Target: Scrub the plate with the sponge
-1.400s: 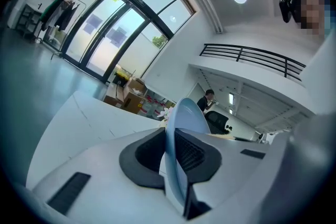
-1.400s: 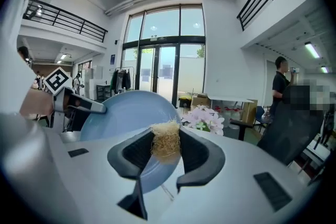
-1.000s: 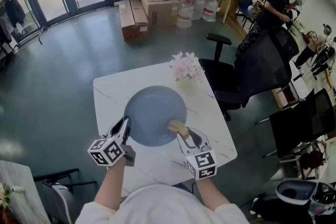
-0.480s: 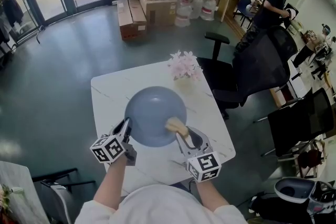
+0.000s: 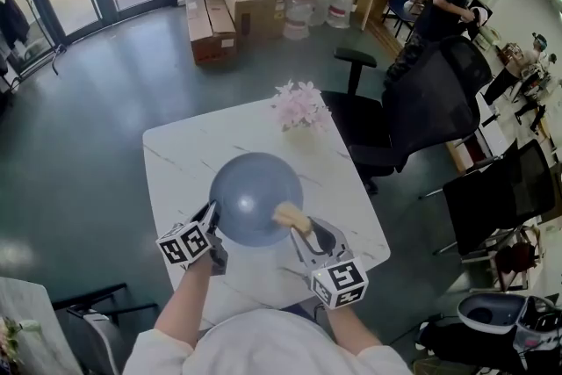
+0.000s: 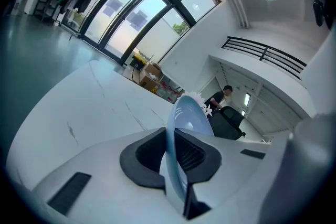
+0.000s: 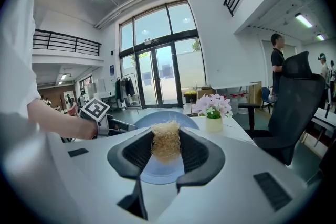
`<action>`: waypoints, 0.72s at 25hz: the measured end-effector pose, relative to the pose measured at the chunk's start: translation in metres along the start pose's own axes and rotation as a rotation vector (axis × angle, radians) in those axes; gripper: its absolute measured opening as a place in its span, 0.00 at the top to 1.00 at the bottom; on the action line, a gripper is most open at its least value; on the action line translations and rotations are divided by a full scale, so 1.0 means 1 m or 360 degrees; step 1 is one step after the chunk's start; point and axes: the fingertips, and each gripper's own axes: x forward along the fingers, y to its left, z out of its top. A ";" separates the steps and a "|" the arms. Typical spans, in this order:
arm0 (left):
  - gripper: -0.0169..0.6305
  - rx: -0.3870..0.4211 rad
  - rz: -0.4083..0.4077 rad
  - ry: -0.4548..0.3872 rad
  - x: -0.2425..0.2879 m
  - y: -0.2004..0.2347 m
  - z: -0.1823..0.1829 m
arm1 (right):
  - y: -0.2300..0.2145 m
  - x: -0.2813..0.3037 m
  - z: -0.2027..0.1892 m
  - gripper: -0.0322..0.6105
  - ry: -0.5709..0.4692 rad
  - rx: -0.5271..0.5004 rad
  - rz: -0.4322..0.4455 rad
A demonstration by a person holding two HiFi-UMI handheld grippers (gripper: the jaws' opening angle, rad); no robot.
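A grey-blue plate (image 5: 255, 197) hangs over the white table (image 5: 176, 158), gripped at its left rim by my left gripper (image 5: 211, 218), which is shut on it. In the left gripper view the plate (image 6: 184, 123) stands edge-on between the jaws. My right gripper (image 5: 301, 229) is shut on a tan fibrous sponge (image 5: 291, 216) that rests against the plate's right rim. The right gripper view shows the sponge (image 7: 166, 140) pinched between the pads, with the plate (image 7: 164, 119) just beyond it.
A small vase of pink flowers (image 5: 299, 106) stands at the table's far edge. Black office chairs (image 5: 413, 118) crowd the right side. Cardboard boxes (image 5: 255, 0) sit on the floor beyond, and a person (image 5: 448, 0) stands at the far right.
The plate, both grippers and the sponge have sunk a little toward the table. The sponge stays at the plate's right rim.
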 end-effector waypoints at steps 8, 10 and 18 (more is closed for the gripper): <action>0.91 -0.0055 0.0079 0.0083 0.016 0.019 -0.019 | 0.000 -0.001 -0.009 0.72 0.0030 0.0015 -0.0001; 0.91 -0.0085 0.0094 0.0098 0.020 0.022 -0.023 | -0.002 -0.002 -0.011 0.72 0.0036 0.0019 -0.0003; 0.91 -0.0147 0.0150 0.0170 0.031 0.035 -0.041 | -0.004 -0.007 -0.018 0.72 0.0057 0.0035 -0.0020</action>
